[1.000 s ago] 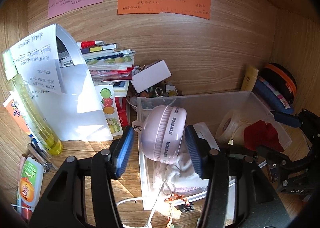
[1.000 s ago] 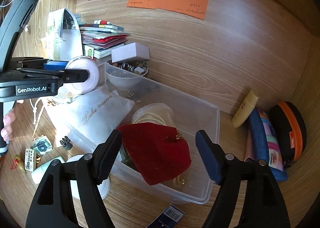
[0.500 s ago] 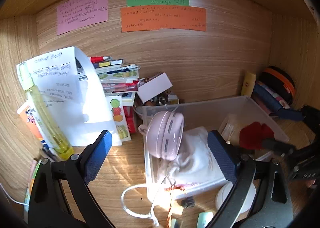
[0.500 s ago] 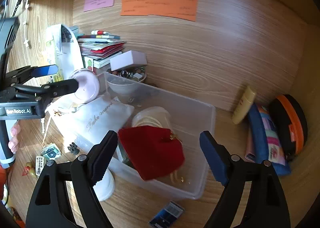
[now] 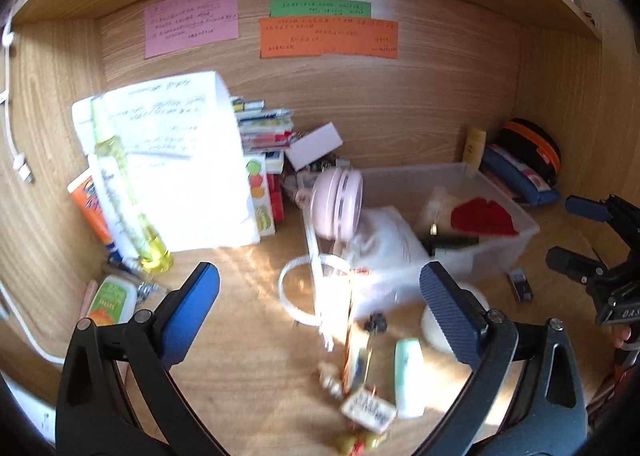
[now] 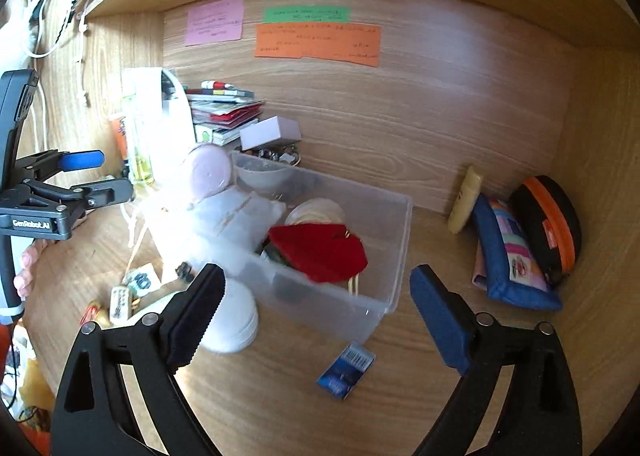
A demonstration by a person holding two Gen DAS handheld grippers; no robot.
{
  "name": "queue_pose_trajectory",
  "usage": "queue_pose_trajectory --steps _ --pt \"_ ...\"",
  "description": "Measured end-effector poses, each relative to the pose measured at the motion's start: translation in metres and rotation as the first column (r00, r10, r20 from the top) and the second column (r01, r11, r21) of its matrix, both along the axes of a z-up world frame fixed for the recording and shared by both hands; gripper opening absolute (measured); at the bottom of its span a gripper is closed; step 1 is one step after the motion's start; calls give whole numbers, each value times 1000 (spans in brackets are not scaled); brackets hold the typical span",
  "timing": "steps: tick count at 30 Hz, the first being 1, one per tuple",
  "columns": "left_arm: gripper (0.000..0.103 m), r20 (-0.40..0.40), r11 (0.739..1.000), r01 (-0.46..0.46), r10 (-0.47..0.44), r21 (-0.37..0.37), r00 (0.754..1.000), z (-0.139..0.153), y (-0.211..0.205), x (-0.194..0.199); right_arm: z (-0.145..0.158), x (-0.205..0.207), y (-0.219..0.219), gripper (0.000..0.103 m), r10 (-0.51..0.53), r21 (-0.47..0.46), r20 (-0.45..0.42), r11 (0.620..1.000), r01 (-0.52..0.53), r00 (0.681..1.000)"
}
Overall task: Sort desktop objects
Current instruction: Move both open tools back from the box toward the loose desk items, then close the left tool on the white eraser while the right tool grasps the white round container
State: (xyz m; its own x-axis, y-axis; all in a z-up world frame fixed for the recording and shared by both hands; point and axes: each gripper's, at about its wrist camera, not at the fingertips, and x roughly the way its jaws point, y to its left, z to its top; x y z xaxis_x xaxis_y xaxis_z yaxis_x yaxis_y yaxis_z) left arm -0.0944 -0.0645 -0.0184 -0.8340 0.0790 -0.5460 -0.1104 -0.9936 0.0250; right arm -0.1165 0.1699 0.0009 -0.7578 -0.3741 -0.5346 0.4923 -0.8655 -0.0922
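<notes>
L gripper (image 5: 320,296) let go of the round pink fan (image 5: 338,203); it now leans inside the clear plastic bin (image 5: 500,240) w/ the red pouch (image 6: 320,252). R gripper (image 6: 316,308) also empty. Both jaws opening, nothing between. Drop-off looks done; next up, loose bits on the desk

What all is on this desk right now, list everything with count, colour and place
storage bin: 1, clear, centre of desk
portable fan: 1, pink, at bin's left end
drawstring pouch: 1, white, in bin
red pouch: 1, red, in bin
sticky notes: 3, pink, green, orange, back wall
book stack: 1, mixed, back left
small box: 1, white, beside the stack
spray bottle: 1, yellow, left
pencil cases: 2, blue and black-orange, right
tube: 1, cream, leaning on back wall
round container: 1, white, before bin
left hand-held gripper: 1, blue pads, jaws opening, empty
right hand-held gripper: 1, blue pads, jaws opening, empty
</notes>
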Motion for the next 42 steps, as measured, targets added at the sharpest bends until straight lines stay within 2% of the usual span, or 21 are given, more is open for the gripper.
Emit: queue_pose_trajectory --steps 8,19,23,26,27,30,31,38,40,42 --pt "102 84 999 1 2 -45 996 -28 -9 35 -21 20 -2 93 9 14 61 1000 -10 998" --pt "102 243 999 26 -19 -24 970 -79 -9 47 -47 23 -23 93 58 65 143 996 -68 988" --pt "102 240 999 45 -37 -27 970 -79 -6 44 -56 17 -30 93 60 83 179 994 -76 982" --pt "102 222 996 90 -85 -16 971 -75 -2 40 -57 15 -36 93 75 91 187 991 -93 980" --pt "98 218 994 104 -99 -13 971 -74 0 38 -57 13 -38 93 81 97 188 990 -101 979" --pt "73 230 987 160 -154 -4 961 -74 7 33 -58 9 -44 93 96 110 199 987 -120 975" --pt "68 239 984 179 -173 -2 956 -75 9 31 -58 7 -46 93 99 116 204 985 -125 974" --pt "64 255 968 250 -237 -19 937 -83 20 28 -63 -11 -51 93 120 100 264 983 -151 957" --pt "56 267 963 267 -248 -35 931 -84 24 27 -65 -13 -51 93 128 85 275 984 -157 953" --pt "52 270 959 281 -262 -37 927 -83 26 26 -67 -15 -52 92 132 71 287 985 -159 949"
